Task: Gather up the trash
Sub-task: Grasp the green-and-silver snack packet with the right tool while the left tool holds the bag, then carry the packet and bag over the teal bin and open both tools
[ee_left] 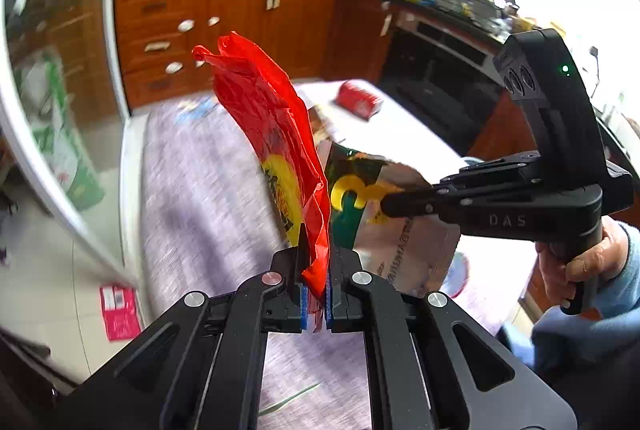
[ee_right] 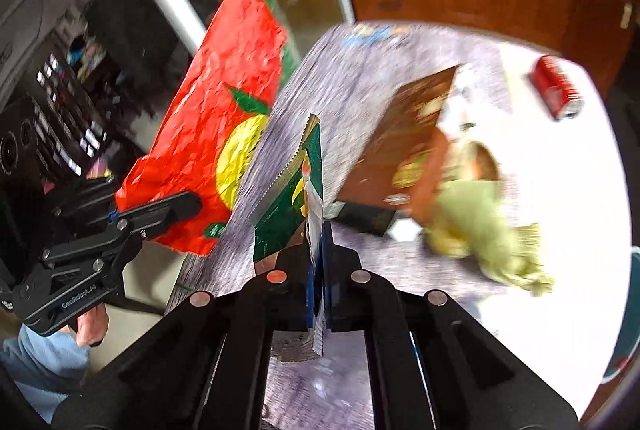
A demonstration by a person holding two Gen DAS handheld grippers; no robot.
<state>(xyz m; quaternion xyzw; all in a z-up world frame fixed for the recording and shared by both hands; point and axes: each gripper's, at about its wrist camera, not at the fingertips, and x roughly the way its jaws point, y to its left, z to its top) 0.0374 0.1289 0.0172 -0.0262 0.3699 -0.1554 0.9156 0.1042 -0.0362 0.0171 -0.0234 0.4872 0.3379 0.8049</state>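
L gripper (ee_left: 316,262) pinches red bag (ee_left: 260,117); R gripper (ee_right: 318,250) pinches green foil wrapper (ee_right: 288,197) (both above tabletop (ee_right: 500,61)); red can (ee_right: 556,87) near far edge.

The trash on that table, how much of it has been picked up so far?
Nothing looks binned yet; no bin shows. In hand: the left gripper pinches a red wrapper, the right gripper a green foil packet, both lifted. Left on the table: a red can, a brown packet and a greenish crumpled bag.
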